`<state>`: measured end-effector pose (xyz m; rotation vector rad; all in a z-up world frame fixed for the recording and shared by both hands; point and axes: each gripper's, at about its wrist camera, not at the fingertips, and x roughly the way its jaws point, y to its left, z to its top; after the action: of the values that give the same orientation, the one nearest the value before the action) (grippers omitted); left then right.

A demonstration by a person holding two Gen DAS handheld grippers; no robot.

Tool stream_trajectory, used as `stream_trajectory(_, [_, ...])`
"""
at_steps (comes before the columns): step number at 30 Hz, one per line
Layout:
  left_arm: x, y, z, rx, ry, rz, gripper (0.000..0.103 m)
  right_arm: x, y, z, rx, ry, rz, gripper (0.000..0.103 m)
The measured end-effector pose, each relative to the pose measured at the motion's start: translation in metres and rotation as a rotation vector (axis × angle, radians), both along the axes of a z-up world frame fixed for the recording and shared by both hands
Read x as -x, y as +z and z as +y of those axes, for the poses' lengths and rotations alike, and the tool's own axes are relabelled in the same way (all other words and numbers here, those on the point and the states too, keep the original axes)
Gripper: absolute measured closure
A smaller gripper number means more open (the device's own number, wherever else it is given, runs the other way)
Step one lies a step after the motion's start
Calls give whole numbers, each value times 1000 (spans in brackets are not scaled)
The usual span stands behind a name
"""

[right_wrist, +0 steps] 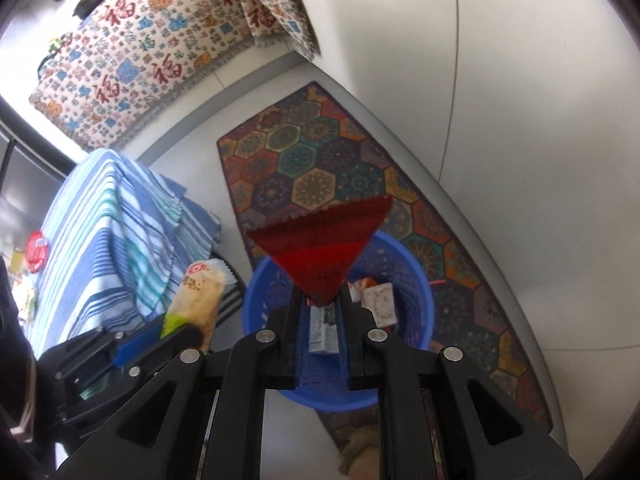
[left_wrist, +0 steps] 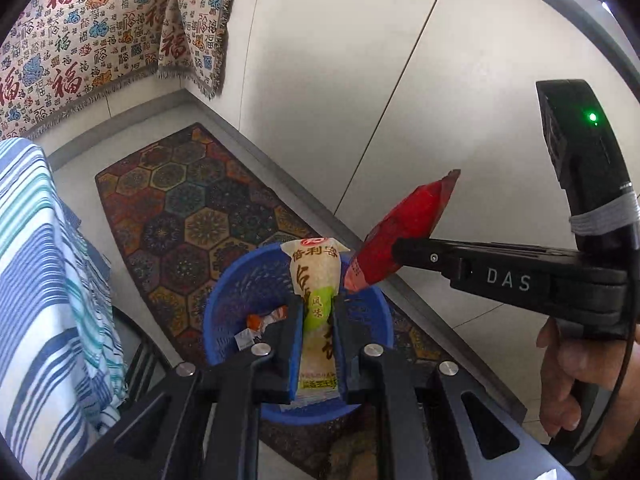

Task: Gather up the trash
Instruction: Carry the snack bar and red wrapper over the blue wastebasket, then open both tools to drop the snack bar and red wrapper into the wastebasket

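My left gripper is shut on a beige and green snack packet, held upright over the blue basket; the packet also shows in the right wrist view. My right gripper is shut on a red wrapper, held above the blue basket. In the left wrist view the right gripper comes in from the right, holding the red wrapper over the basket's far rim. Wrappers lie inside the basket, and a white carton is also there.
The basket stands on a hexagon-patterned rug beside a white wall. A blue striped cloth covers furniture on the left. A patterned throw hangs at the back. A red item lies at far left.
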<state>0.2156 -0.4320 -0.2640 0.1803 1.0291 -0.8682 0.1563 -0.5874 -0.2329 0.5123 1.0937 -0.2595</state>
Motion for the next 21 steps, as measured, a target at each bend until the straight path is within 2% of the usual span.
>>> stream_trajectory(4, [-4,-16,-15,-24,-21,-1,87,1,-8,-7,-16,-6,16,86])
stream_trajectory(5, [-5,-20,-19,-31,-26,-1,86,1,-10,-9,-19,-13,16,81])
stream_trajectory(6, [-6,-24,-23,-44,-31,0,78,0,-12,-10,-25,-17,17,67])
stream_trajectory(7, [-5,-26,-26,-53,-31,1,61,1,-12,-12,-27,-24,14,61])
stream_trajectory(8, [-5,-28,-26,-55,-26,-3,53,2,-10,-14,-24,-32,7,52])
stream_trajectory(9, [-5,-28,-27,-51,-17,-14,45,4,-9,-14,-19,-39,0,51])
stream_trajectory(13, [-2,-20,-19,-51,3,-44,45,6,3,-14,40,-60,-23,46])
stream_trajectory(16, [10,0,-3,-43,9,-105,45,5,20,-7,125,-50,-49,36])
stream_trajectory(18, [20,15,14,-47,24,-159,45,7,33,0,176,-39,-80,23])
stream_trajectory(21, [36,37,49,-55,55,-213,44,11,53,16,232,-13,-145,19])
